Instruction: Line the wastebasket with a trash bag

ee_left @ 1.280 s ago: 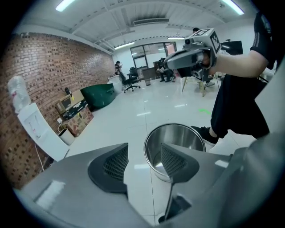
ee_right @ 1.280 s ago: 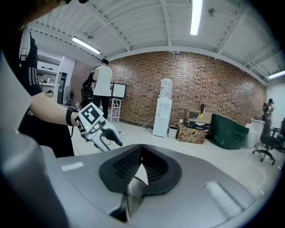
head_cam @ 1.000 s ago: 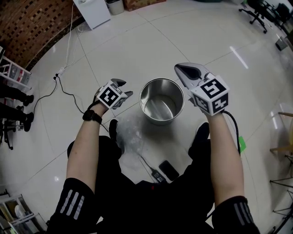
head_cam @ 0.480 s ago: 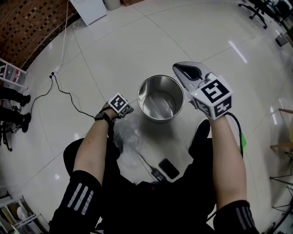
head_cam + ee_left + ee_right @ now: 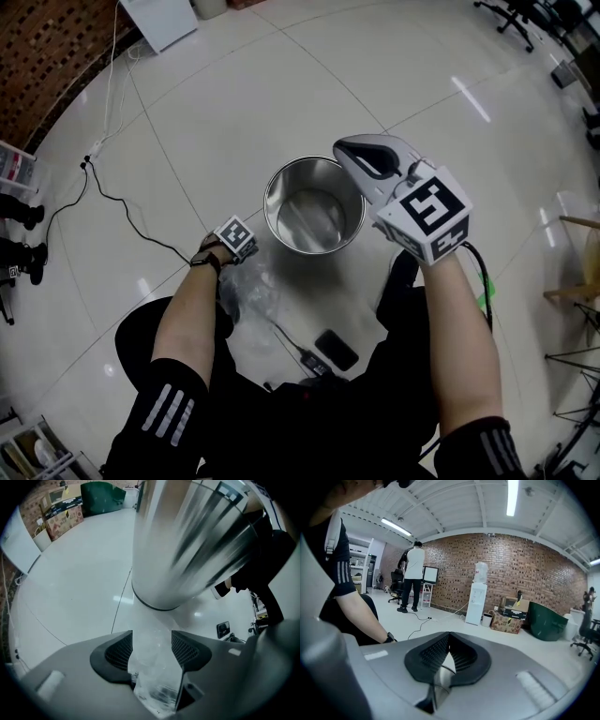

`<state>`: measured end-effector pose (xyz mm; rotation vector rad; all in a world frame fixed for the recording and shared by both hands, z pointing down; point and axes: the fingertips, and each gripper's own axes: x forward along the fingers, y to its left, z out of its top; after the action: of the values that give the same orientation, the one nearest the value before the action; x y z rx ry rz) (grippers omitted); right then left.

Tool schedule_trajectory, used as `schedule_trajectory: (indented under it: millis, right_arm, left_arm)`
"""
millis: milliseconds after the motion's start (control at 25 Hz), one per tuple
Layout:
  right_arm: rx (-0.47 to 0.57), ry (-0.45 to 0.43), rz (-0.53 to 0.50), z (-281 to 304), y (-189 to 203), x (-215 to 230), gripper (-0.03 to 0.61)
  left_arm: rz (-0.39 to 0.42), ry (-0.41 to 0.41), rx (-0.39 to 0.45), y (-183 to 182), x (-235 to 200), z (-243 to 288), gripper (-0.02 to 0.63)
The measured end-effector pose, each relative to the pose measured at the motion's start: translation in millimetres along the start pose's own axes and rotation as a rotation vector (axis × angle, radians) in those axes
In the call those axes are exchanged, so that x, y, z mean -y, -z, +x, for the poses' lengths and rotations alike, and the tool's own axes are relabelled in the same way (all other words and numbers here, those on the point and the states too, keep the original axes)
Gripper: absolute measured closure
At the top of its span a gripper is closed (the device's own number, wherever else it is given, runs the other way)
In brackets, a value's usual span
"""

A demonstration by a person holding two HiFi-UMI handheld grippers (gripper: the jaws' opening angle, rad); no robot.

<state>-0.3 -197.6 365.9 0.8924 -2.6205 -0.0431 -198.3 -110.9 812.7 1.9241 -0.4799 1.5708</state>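
Note:
A shiny steel wastebasket point(image 5: 314, 217) stands upright on the white tiled floor, and it looms close in the left gripper view point(image 5: 187, 541). A crumpled clear trash bag point(image 5: 253, 289) lies on the floor at its near left. My left gripper point(image 5: 240, 246) points steeply down over that bag. Its jaws point(image 5: 152, 641) are opening wide, with the bag point(image 5: 154, 677) showing between the pads; the pads do not press it. My right gripper point(image 5: 354, 152) hovers high above the basket's right rim, shut and empty point(image 5: 447, 656).
A phone point(image 5: 335, 349) and a black cable with a plug block point(image 5: 307, 360) lie by my feet. Another cable point(image 5: 122, 211) runs across the floor at left. A white cabinet point(image 5: 159, 19) stands far back. A person point(image 5: 412, 576) stands by the brick wall.
My left gripper has dropped from beside the basket's rim down to the bag on the floor, its jaws spreading. The right gripper has stayed in place, shut.

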Motion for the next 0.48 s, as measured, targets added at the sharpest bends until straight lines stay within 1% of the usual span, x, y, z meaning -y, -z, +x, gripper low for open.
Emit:
schedule_trajectory:
  millis: [120, 240, 280, 400, 440, 480]
  right_arm:
    - [-0.004, -0.001, -0.004, 0, 1, -1, 0.571]
    - [-0.005, 0.000, -0.007, -1, 1, -1, 0.572]
    - [-0.005, 0.000, -0.008, -1, 1, -1, 0.572]
    - [-0.007, 0.002, -0.003, 0, 1, 1, 0.572]
    - [-0.006, 0.002, 0.000, 0, 1, 2, 0.572]
    - [-0.005, 0.001, 0.001, -1, 1, 2, 0.572]
  left_arm:
    - [0.010, -0.005, -0.027, 9, 1, 9, 0.359]
    - [-0.028, 0.010, -0.023, 13, 4, 17, 0.362]
    - [-0.041, 0.014, -0.017, 13, 4, 18, 0.383]
    - [-0.058, 0.028, -0.020, 16, 8, 16, 0.534]
    - [-0.055, 0.023, -0.022, 18, 6, 13, 0.576]
    - [-0.054, 0.014, -0.017, 18, 4, 9, 0.605]
